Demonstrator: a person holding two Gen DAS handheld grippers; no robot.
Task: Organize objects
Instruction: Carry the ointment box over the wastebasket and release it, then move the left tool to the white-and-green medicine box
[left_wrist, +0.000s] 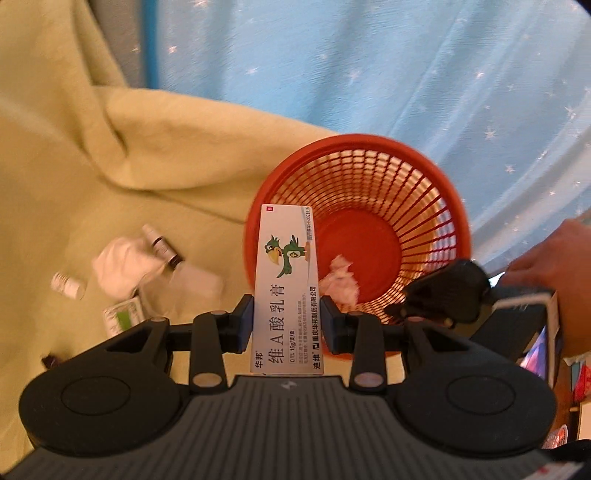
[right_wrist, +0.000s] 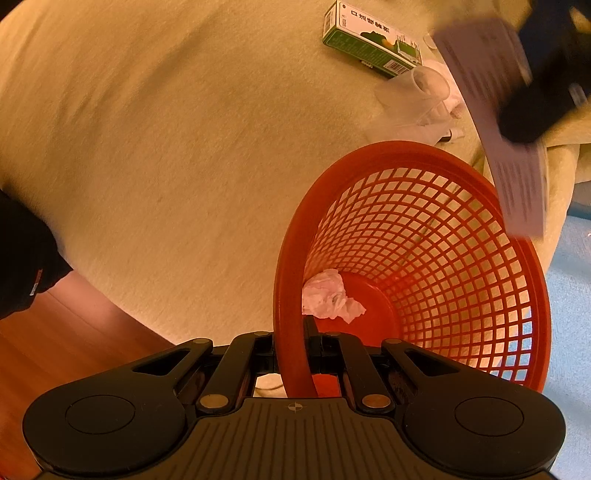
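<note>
Your left tongs (left_wrist: 287, 319) clamp the white parrot-printed ointment box (left_wrist: 286, 280) at frame centre; right tongs (right_wrist: 291, 341) pinch the red mesh plastic basket (right_wrist: 424, 236) rim. Release early, it clips the rim.

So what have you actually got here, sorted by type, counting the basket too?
Red plastic mesh basket: 1
Cardboard medicine boxes: 2, a held white box and a loose green-and-white box
Small bottles: 2, dark bottle, white bottle
Crumpled white wads: 2, basket wad, loose wad
Clear plastic cup: 1
Total: 8
</note>
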